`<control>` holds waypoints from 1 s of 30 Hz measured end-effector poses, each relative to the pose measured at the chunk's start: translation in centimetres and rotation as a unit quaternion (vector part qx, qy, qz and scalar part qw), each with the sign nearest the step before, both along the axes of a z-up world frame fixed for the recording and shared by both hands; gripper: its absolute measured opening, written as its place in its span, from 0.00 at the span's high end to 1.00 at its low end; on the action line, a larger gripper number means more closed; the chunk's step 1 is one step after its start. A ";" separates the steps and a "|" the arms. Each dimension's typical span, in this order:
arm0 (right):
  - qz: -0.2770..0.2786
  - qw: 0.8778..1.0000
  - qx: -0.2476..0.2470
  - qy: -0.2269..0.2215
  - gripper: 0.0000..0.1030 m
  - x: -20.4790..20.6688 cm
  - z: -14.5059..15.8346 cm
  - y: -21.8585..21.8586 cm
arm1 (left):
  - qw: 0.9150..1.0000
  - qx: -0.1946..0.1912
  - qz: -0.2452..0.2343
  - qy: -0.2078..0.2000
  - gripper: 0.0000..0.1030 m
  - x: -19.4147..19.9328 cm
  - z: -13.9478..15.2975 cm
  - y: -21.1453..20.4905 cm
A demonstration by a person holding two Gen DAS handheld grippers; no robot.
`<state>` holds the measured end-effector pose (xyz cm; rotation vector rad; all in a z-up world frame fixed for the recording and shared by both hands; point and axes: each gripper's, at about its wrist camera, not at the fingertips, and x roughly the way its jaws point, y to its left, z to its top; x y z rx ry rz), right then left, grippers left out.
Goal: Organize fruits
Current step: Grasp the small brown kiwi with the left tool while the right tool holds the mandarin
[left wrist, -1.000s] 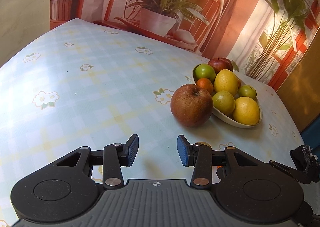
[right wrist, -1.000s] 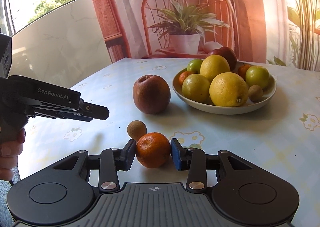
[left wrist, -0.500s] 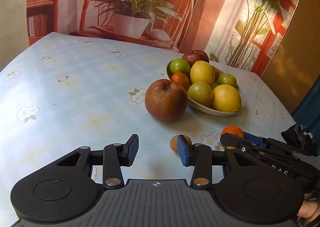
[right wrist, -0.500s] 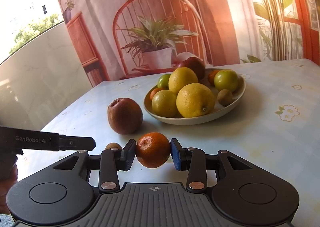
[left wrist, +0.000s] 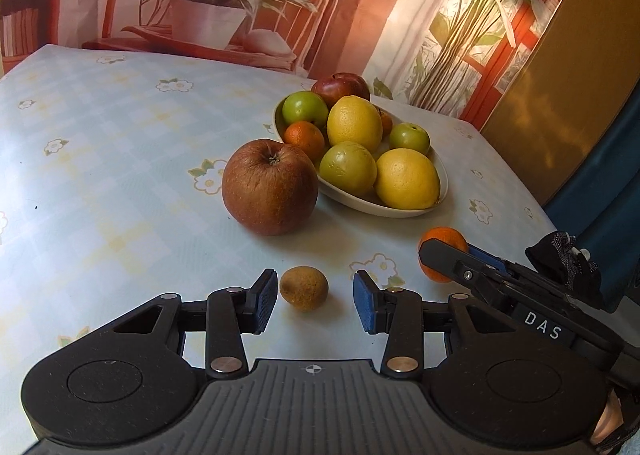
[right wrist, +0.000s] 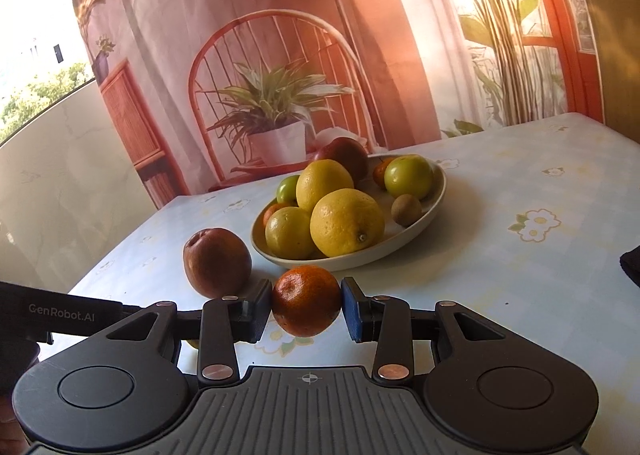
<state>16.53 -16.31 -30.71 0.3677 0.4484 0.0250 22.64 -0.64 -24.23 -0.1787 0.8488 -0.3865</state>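
A small brown kiwi lies on the table between the fingers of my left gripper, which stands open with gaps on both sides of it. My right gripper is shut on a small orange, held just above the table in front of the bowl. That orange and the right gripper's black finger show at the right of the left wrist view. A large brown-red apple stands beside the white bowl, which is heaped with lemons, green fruit, oranges, a red apple and a kiwi.
The table wears a pale blue checked cloth with flowers. A printed backdrop of a chair and a potted plant hangs behind its far edge. A dark cloth object lies at the right edge. The left gripper's body crosses the lower left of the right wrist view.
The left gripper has swung over so the kiwi now lies between its fingers. The right gripper has carried the orange off the table toward the bowl and rolled.
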 end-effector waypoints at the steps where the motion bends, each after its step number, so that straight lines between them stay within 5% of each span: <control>1: 0.001 1.000 0.000 -0.002 0.66 0.0 0.0 0.0 | 1.000 0.007 0.003 -0.003 0.58 0.1 -0.1 -0.2; 22: 0.010 1.000 0.013 -0.005 0.66 0.0 -0.2 -0.3 | 0.997 0.073 -0.008 -0.027 0.71 -0.3 -1.1 -2.1; 30: 0.012 1.000 0.008 -0.003 0.66 0.1 -0.2 -0.2 | 0.997 0.060 -0.023 -0.038 0.71 -2.3 -1.3 -2.2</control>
